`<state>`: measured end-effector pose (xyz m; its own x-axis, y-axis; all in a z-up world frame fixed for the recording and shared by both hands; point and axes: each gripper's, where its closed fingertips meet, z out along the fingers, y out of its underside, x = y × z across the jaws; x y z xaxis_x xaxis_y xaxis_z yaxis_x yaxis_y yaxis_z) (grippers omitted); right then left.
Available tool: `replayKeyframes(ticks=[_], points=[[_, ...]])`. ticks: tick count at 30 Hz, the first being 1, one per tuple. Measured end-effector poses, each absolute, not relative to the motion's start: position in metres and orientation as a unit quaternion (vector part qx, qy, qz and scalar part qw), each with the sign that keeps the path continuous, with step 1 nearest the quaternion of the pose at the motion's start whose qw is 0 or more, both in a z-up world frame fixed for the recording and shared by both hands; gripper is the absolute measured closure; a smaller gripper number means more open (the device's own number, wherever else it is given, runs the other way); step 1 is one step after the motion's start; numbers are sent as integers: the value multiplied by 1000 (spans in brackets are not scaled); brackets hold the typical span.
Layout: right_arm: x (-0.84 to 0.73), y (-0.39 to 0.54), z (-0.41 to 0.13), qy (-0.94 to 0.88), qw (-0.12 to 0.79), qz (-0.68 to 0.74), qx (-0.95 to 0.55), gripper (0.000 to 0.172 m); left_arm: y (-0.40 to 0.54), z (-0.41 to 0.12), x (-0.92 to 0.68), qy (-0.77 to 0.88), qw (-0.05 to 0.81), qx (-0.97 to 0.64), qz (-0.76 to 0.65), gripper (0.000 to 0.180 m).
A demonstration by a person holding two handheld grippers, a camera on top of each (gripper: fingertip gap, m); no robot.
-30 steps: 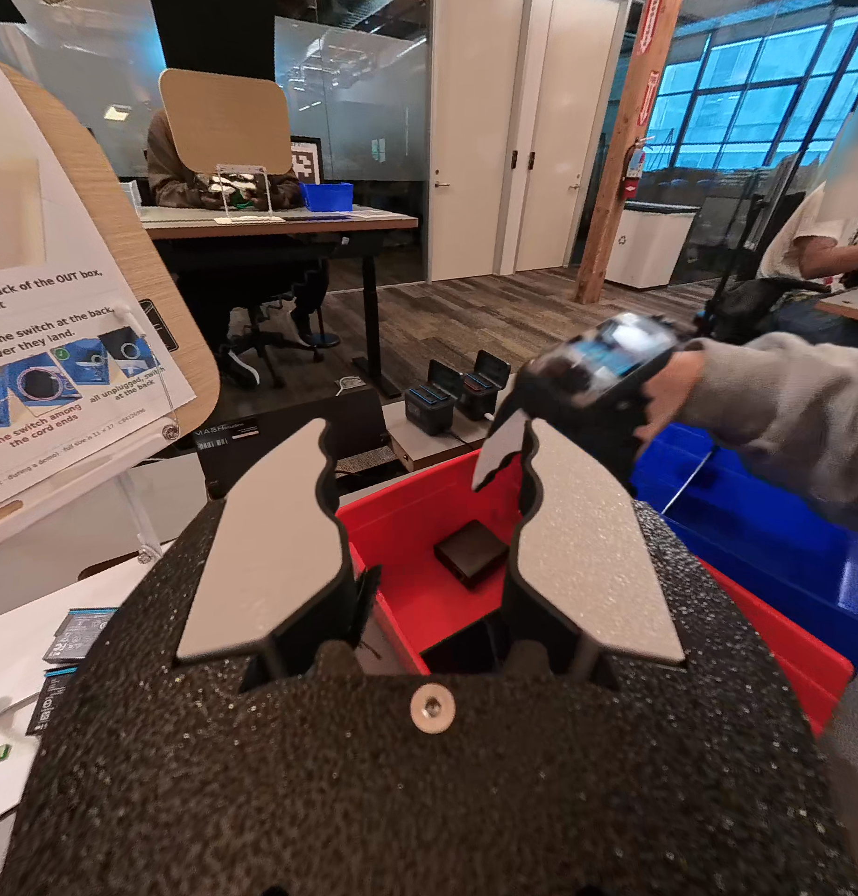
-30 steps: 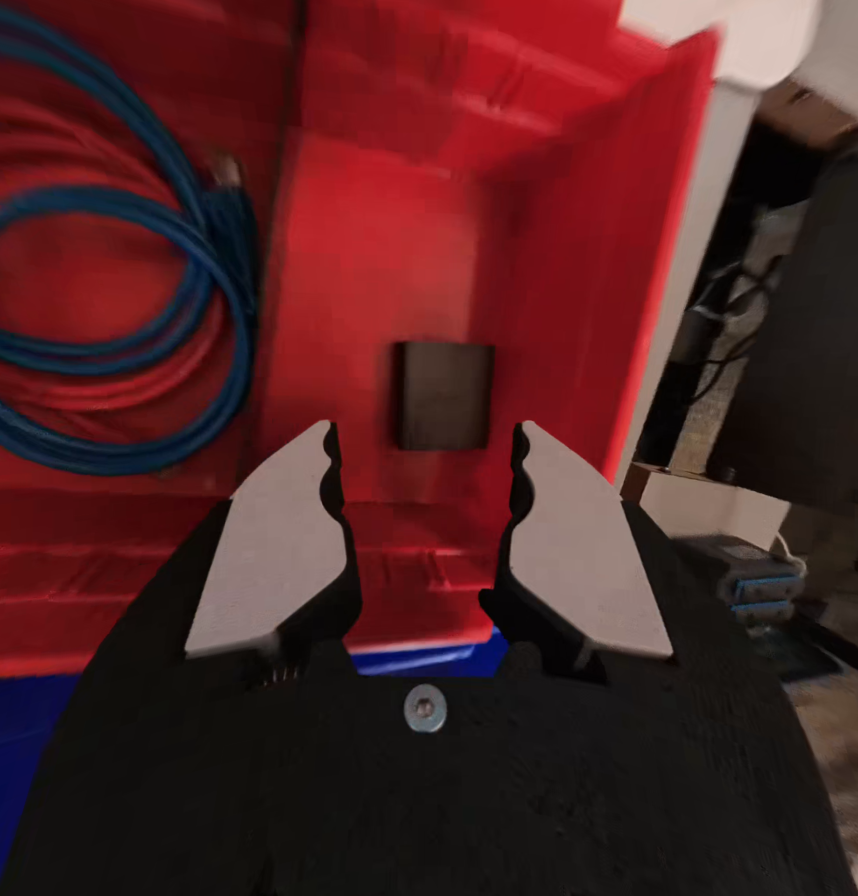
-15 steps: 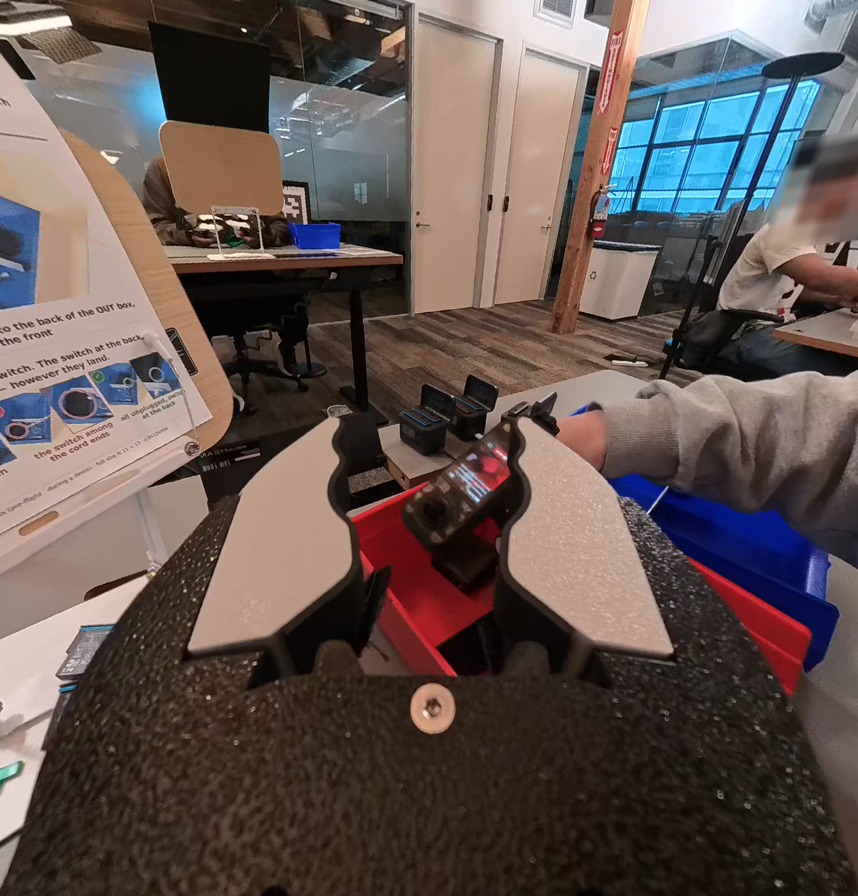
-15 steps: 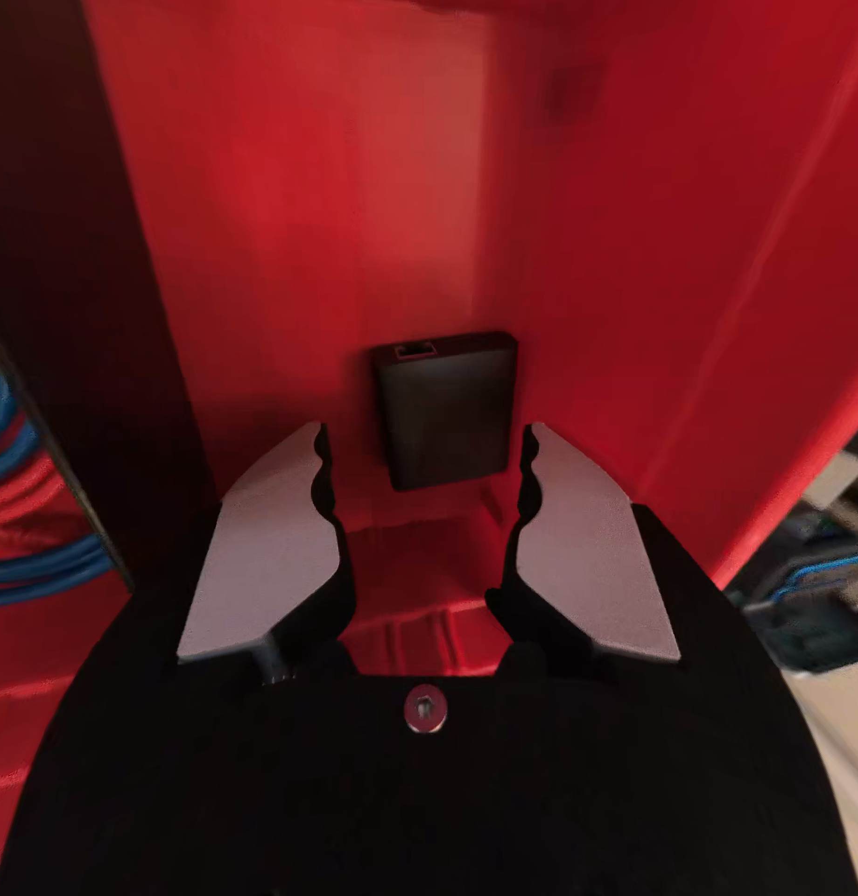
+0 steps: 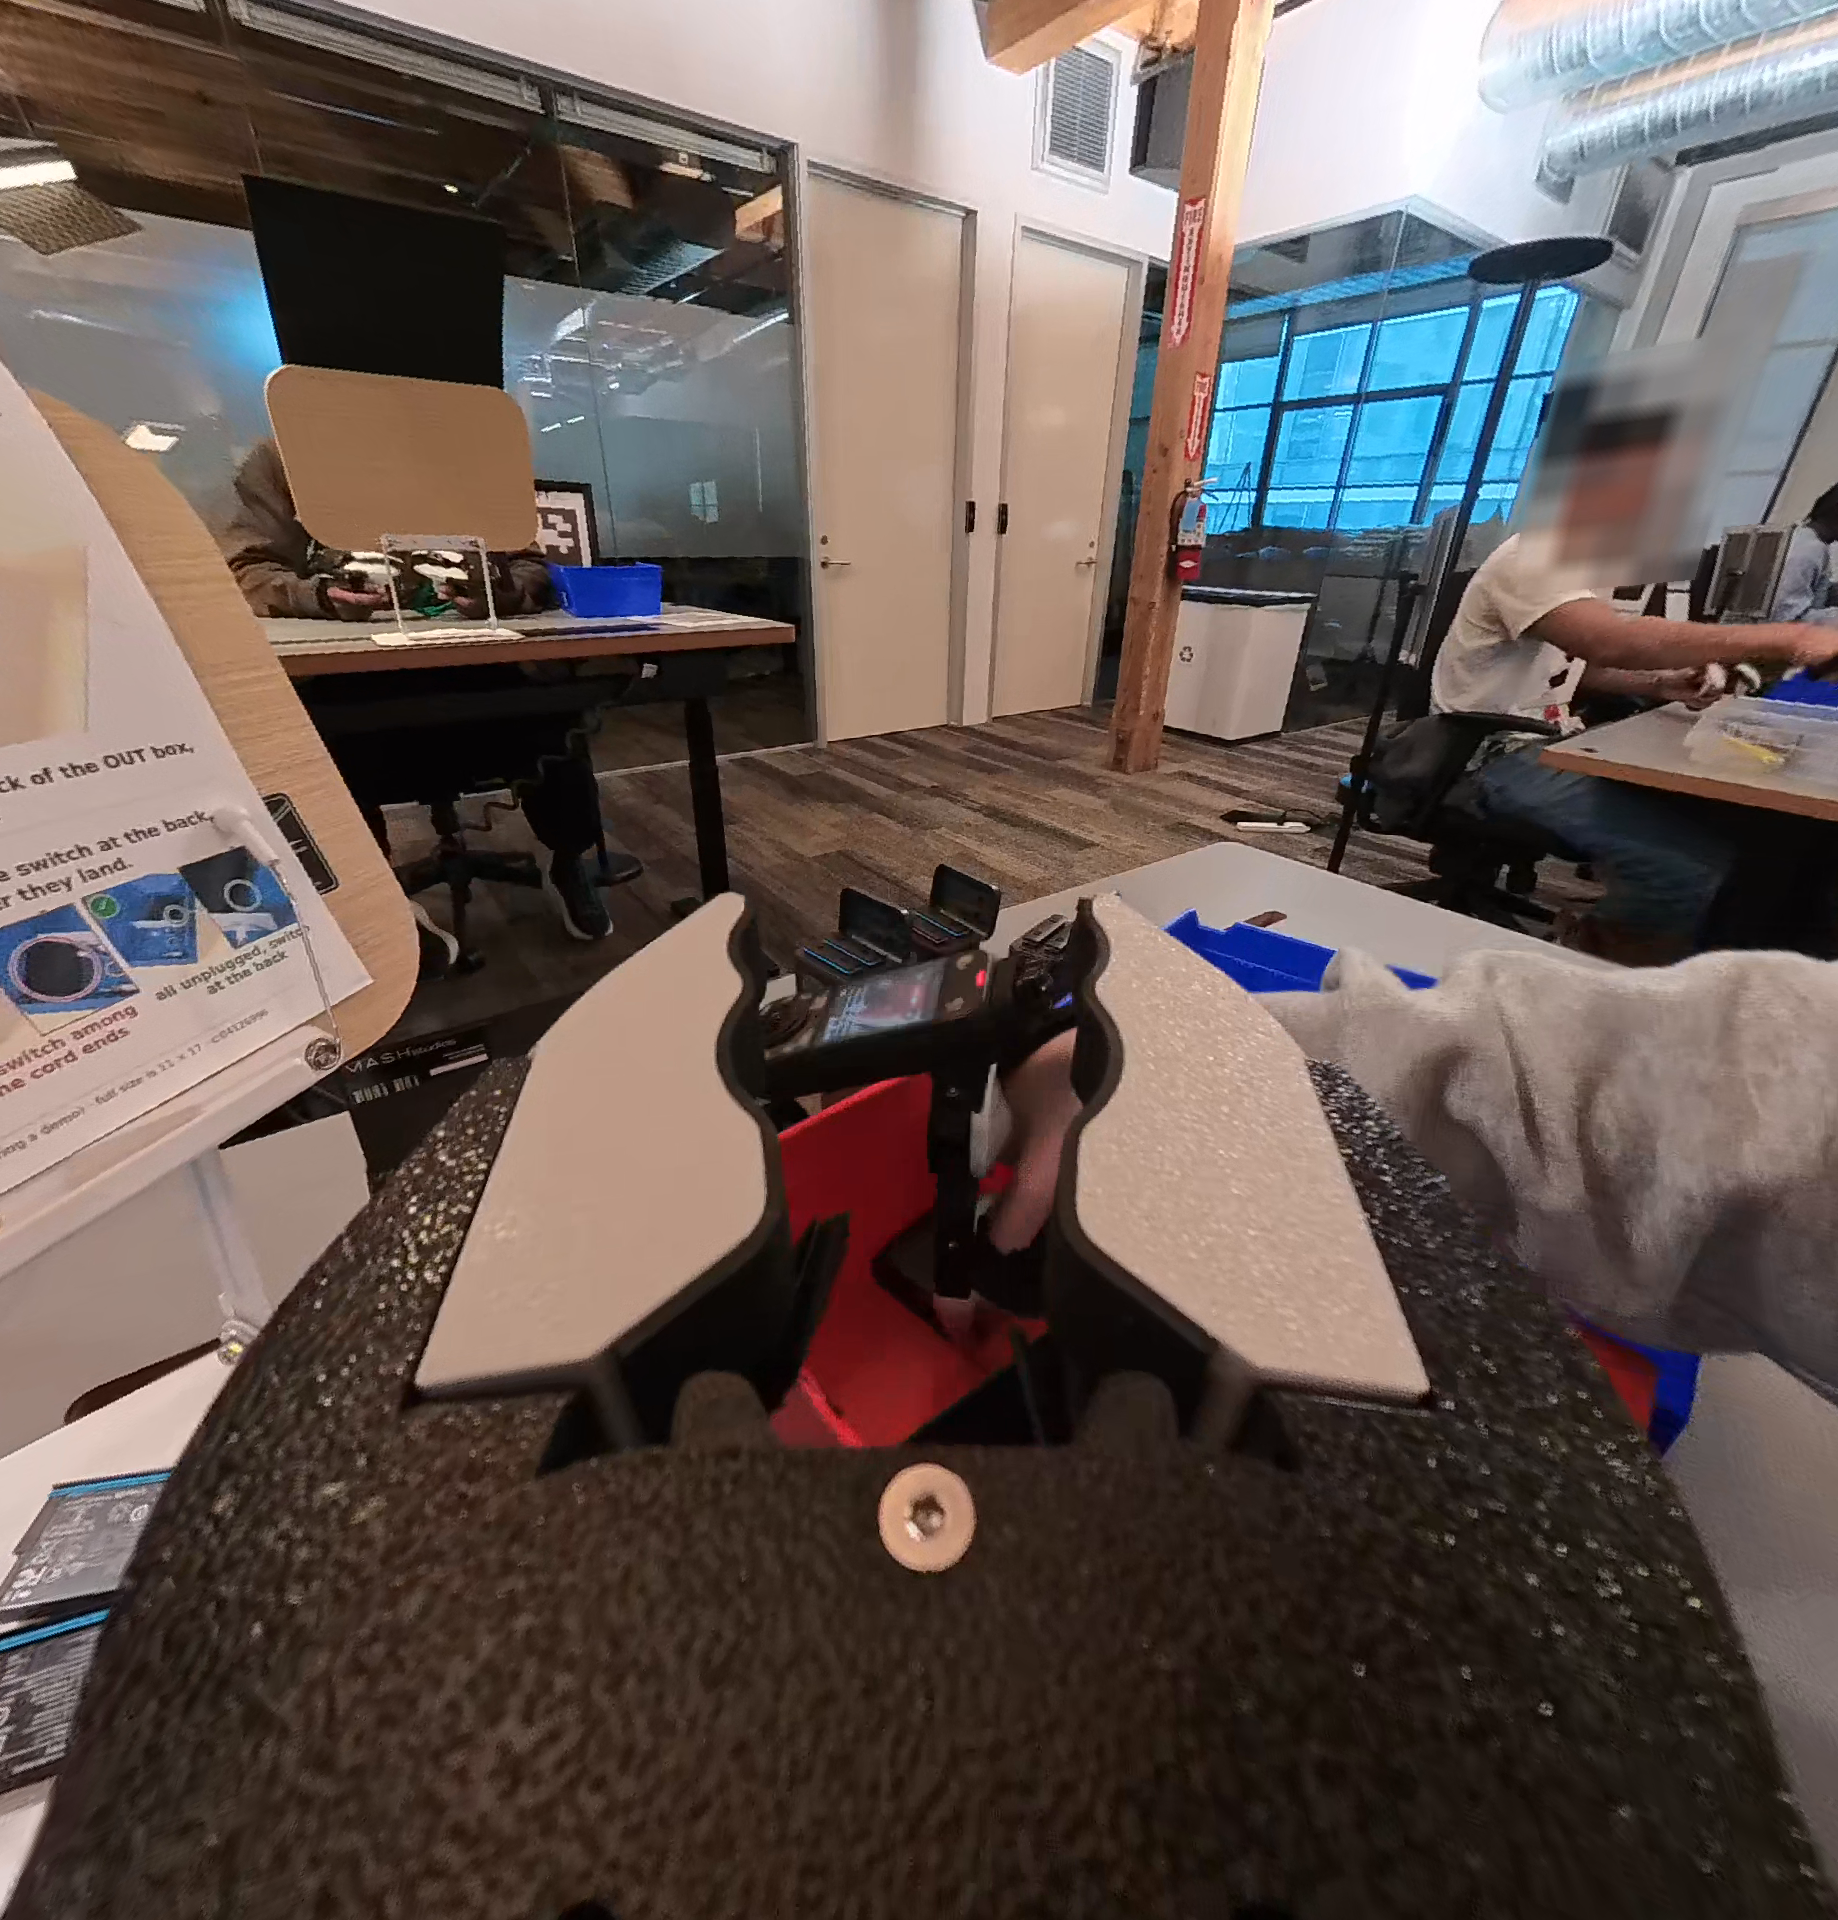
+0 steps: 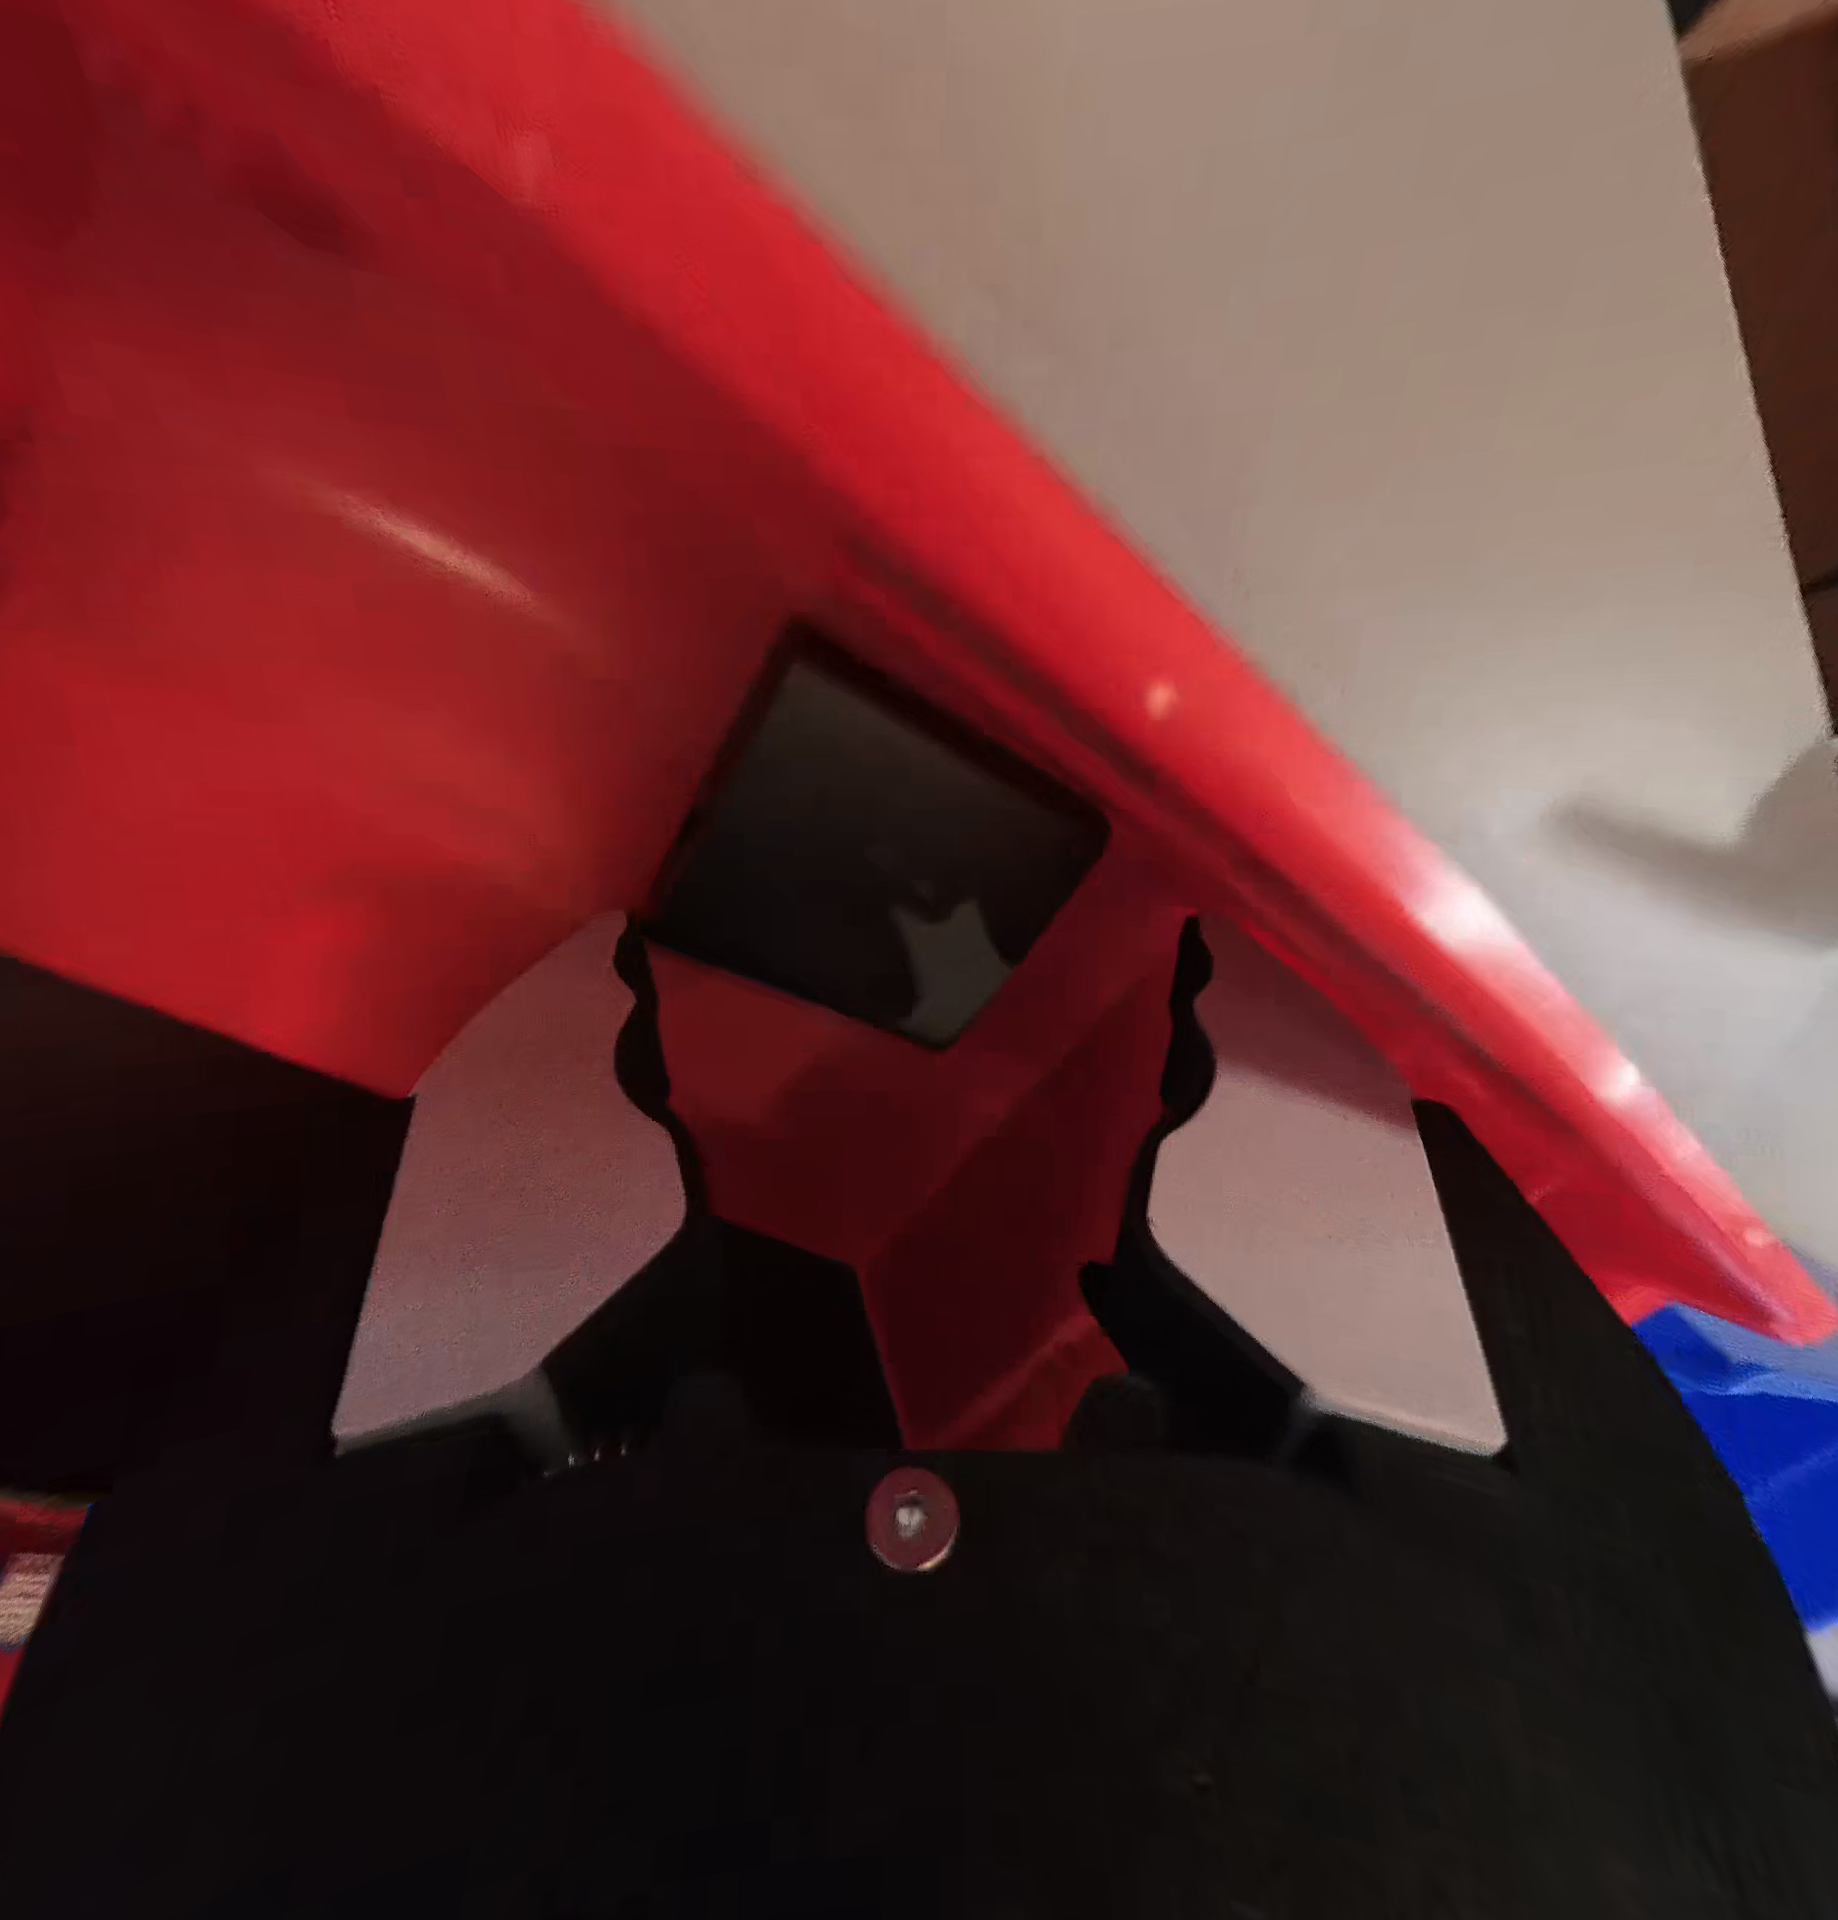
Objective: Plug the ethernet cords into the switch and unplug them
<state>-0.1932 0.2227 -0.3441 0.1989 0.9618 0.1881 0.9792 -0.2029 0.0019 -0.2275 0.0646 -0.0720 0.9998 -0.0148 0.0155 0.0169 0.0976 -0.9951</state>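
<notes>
Right claw (image 6: 910,1023) gapes empty over the flat black plastic switch (image 6: 873,852); we risk jamming it against the red plastic bin's wall (image 6: 1050,582).

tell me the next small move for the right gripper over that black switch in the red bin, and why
Probably ease the right gripper a little further down so its open fingers straddle the black switch, then close. The switch lies flat on the floor of the red bin, just beyond the fingertips, and neither pad touches it yet. The left gripper is open and holds nothing.
</notes>
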Motion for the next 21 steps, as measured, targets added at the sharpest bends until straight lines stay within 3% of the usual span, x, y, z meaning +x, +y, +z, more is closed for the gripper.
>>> replayKeyframes(ticks=[13,21], points=[[-206,213,-347,-553,27,38,-832,98,32,-57,-239,7,780,-625,-30,125],[-213,170,-246,-695,77,223,-680,99,53,-87,-206,153,719,-676,55,122]])
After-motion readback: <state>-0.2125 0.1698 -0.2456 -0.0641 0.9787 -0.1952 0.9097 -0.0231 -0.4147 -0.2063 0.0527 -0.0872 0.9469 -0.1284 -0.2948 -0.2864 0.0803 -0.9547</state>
